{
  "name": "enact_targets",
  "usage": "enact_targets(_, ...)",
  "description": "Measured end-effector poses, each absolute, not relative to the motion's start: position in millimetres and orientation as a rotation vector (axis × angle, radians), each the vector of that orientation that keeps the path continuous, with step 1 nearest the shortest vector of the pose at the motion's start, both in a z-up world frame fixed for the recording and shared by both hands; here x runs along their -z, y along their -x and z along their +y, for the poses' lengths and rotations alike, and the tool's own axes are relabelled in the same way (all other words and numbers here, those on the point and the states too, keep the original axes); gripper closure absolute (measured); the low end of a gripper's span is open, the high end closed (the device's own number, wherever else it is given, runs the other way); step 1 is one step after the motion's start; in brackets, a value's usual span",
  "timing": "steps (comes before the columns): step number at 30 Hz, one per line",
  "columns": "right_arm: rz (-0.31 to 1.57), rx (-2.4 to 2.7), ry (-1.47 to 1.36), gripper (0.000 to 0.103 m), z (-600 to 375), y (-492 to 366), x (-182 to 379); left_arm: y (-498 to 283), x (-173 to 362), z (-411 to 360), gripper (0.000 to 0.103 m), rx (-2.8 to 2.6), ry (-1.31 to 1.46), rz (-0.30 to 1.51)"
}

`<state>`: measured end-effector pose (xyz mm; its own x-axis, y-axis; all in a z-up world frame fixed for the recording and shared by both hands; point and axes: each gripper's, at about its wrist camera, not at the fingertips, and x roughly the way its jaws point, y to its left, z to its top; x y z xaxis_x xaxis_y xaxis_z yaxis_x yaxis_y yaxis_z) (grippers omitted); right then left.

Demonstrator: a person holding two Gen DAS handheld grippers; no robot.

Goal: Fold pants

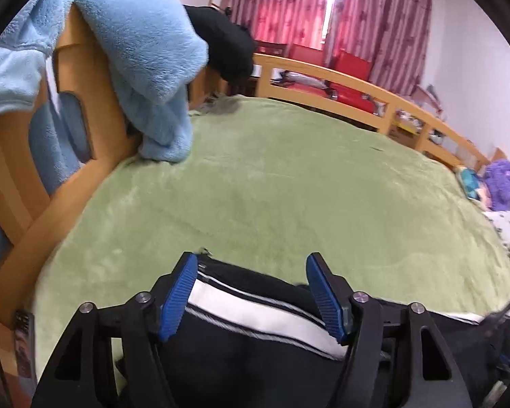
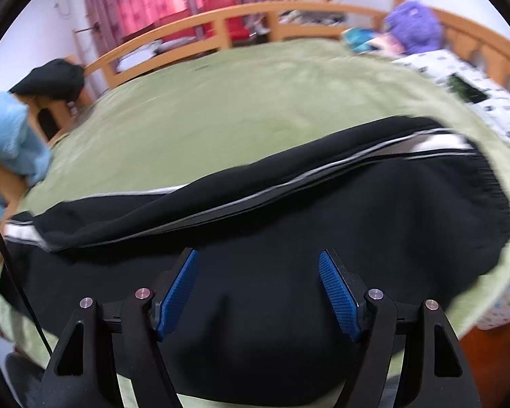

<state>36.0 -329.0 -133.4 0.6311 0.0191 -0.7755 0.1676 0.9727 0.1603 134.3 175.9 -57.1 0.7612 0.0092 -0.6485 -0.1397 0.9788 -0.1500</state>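
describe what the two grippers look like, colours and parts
Both look alike. The left gripper and right gripper each have a black angular frame with triangular cut-outs, round silver bolts at the joints, and two flat blue pads with a fine ribbed or knurled texture. A thin black cable shows at the left edge of the right view. No hands or sleeves are visible.

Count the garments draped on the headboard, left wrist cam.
2: a blue fleece hanging over the headboard down to the blanket, and a black garment beside it at the corner. More may be hidden.
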Motion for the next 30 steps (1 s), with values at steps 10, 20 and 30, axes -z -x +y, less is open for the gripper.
enact_targets(10, 0.891, 0.0, -0.189, 0.031, -294.1, -71.2, 150.4, -125.8, 127.2, 131.7, 0.034, 0.103, 0.27, 0.912)
enact_targets(20, 0.941, 0.129, -0.335, 0.033, -347.7, -133.9, 182.9, -170.1, 164.4, 103.9, 0.034, 0.105, 0.305, 1.013)
enact_targets(30, 0.911, 0.046, -0.499, 0.034, -376.6, -109.3, 161.5, -208.0, 118.4, 61.0, 0.034, 0.212, 0.14, 0.941)
